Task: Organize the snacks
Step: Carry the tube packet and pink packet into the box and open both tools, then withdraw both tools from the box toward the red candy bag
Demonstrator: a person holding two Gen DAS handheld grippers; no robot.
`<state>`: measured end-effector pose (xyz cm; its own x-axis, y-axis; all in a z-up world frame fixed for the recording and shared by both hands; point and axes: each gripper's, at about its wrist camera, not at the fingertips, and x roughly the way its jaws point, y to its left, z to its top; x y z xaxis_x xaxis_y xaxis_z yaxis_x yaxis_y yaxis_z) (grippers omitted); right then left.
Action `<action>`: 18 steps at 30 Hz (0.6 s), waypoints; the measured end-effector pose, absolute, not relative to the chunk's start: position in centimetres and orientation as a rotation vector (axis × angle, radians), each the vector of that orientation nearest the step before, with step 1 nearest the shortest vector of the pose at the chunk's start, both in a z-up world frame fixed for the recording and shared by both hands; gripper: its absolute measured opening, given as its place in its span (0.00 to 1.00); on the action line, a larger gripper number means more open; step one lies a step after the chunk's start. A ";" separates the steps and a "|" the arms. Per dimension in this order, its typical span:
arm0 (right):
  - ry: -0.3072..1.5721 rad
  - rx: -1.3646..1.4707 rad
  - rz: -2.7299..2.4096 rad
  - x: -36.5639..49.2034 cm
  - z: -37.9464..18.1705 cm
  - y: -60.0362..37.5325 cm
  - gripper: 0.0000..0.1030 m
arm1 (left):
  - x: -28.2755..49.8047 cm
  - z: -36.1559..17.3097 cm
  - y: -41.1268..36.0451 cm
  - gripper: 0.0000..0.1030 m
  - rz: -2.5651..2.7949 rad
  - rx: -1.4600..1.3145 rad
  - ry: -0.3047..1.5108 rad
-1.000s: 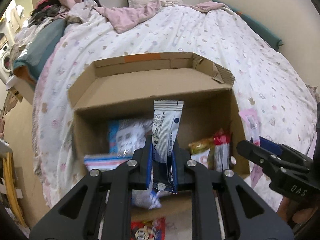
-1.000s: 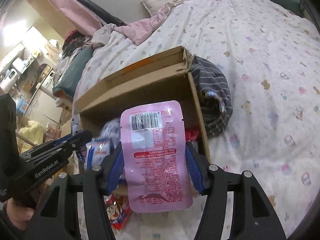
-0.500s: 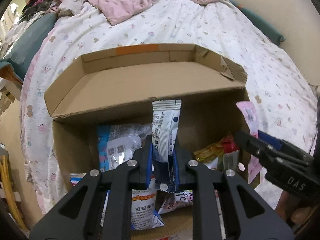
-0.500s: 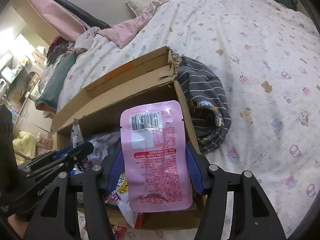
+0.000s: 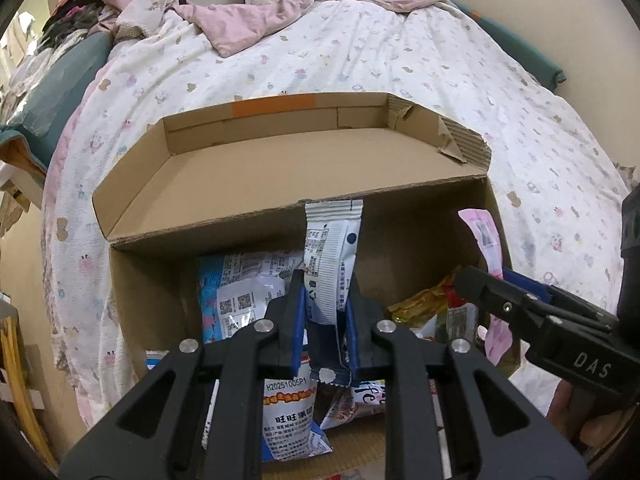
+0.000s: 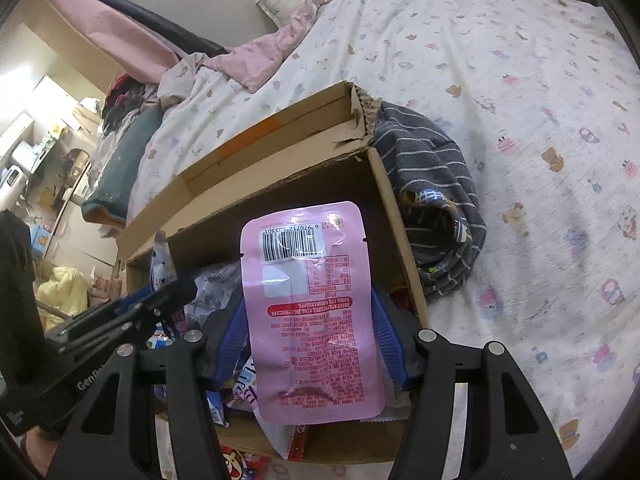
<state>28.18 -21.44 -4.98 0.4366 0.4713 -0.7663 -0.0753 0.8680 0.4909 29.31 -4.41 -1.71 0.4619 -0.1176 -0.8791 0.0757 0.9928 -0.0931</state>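
resting on patterned bedspread (image 5: 400,60), cardboard box (image 5: 280,168); cluttered room beyond

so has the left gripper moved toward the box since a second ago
Yes. The left gripper, shut on the white packet, has come closer and lower: the cardboard box now looms larger, with more of its inside in view.

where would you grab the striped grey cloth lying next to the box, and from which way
Take the striped grey cloth at the raised fold along its outer edge, coming from above on the open bed side. It lies bunched against the cardboard box wall, so that side is blocked; the free edge humps up off the floral bedsheet, giving fingers something to pinch.
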 end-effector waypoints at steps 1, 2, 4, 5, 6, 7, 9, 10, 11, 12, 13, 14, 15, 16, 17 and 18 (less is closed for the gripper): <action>1.075 0.426 0.353 28.2 -5.1 -21.5 0.59 | 29.3 -1.8 -4.4 0.15 -0.121 -0.046 1.090; 1.075 0.427 0.353 28.2 -5.1 -21.5 0.59 | 29.3 -1.8 -4.4 0.15 -0.123 -0.049 1.093; 1.074 0.422 0.350 28.2 -5.2 -21.4 0.60 | 29.2 -1.8 -4.3 0.15 -0.121 -0.054 1.090; 1.076 0.423 0.352 28.3 -5.2 -21.3 0.60 | 29.2 -1.8 -4.3 0.15 -0.122 -0.054 1.090; 1.076 0.424 0.350 28.3 -5.2 -21.3 0.60 | 29.1 -1.8 -4.3 0.15 -0.129 -0.054 1.091; 1.076 0.425 0.350 28.3 -5.2 -21.3 0.60 | 29.1 -1.8 -4.3 0.15 -0.137 -0.054 1.094; 1.078 0.434 0.363 28.4 -5.2 -21.3 0.60 | 29.0 -2.0 -4.6 0.15 -0.149 -0.045 1.101; 1.074 0.436 0.361 28.4 -5.1 -21.2 0.61 | 29.0 -2.0 -4.8 0.15 -0.149 -0.038 1.101; 1.069 0.438 0.359 28.3 -5.1 -21.3 0.61 | 28.9 -2.0 -5.0 0.18 -0.151 -0.034 1.101; 1.064 0.442 0.359 28.4 -5.0 -21.3 0.61 | 28.8 -2.0 -5.2 0.28 -0.157 -0.032 1.100; 1.058 0.449 0.363 28.4 -5.0 -21.4 0.61 | 28.7 -1.9 -5.4 0.34 -0.165 -0.034 1.100; 1.057 0.451 0.366 28.4 -4.9 -21.4 0.62 | 28.7 -1.8 -5.4 0.49 -0.170 -0.036 1.099; 1.055 0.452 0.366 28.3 -4.9 -21.5 0.65 | 28.6 -1.7 -5.5 0.60 -0.178 -0.043 1.094; 1.051 0.453 0.368 28.3 -4.8 -21.5 0.67 | 28.5 -1.5 -5.5 0.63 -0.177 -0.043 1.086; 1.047 0.457 0.374 28.3 -4.7 -21.5 0.72 | 28.4 -1.4 -5.6 0.67 -0.173 -0.040 1.080; 1.043 0.464 0.379 28.3 -4.6 -21.5 0.78 | 28.4 -1.3 -5.7 0.68 -0.166 -0.034 1.075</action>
<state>28.26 -21.54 -4.61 0.4548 0.5081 -0.7314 -0.0794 0.8411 0.5350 28.39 -5.67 -1.27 0.4647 -0.1511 -0.8725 0.1185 0.9871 -0.1079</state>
